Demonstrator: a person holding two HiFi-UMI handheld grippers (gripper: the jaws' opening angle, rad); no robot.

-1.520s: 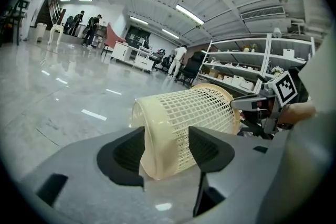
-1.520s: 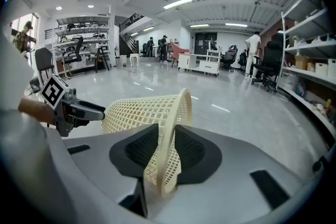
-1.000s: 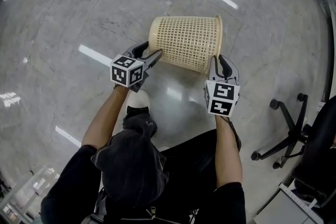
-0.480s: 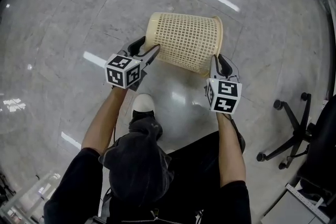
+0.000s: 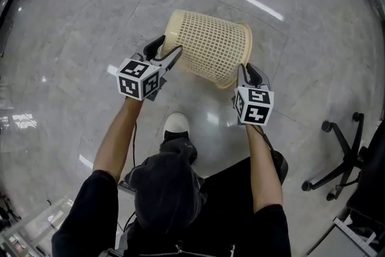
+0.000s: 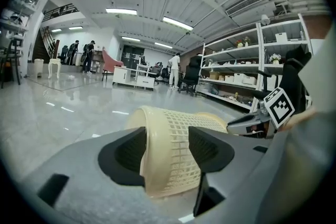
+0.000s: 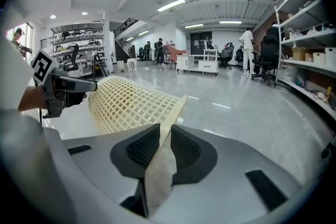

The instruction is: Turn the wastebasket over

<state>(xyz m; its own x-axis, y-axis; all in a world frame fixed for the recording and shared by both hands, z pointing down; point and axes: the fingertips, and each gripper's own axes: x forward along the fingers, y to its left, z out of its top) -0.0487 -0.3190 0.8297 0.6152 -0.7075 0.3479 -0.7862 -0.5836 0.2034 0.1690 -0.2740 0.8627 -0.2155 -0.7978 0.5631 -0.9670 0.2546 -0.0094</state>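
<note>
A cream mesh wastebasket (image 5: 210,48) hangs on its side above the glossy floor, held between both grippers. My left gripper (image 5: 167,52) is shut on its closed bottom end, at the left in the head view. In the left gripper view that bottom edge (image 6: 165,155) fills the gap between the jaws of the left gripper (image 6: 168,157). My right gripper (image 5: 243,73) is shut on the thin rim of the open mouth. That rim (image 7: 169,113) runs between the nearly closed jaws of the right gripper (image 7: 164,147). The basket's inside is hidden.
A white shoe (image 5: 177,123) stands on the marble floor (image 5: 72,21) right below the basket. The legs of an office chair (image 5: 337,159) reach in at the right. Shelving (image 6: 247,76), white cabinets (image 7: 199,63) and several people stand far off in the hall.
Both grippers and the wastebasket have shifted a little forward and left, with the basket tilting slightly. The white shoe has stepped forward under it. Both grips are unchanged.
</note>
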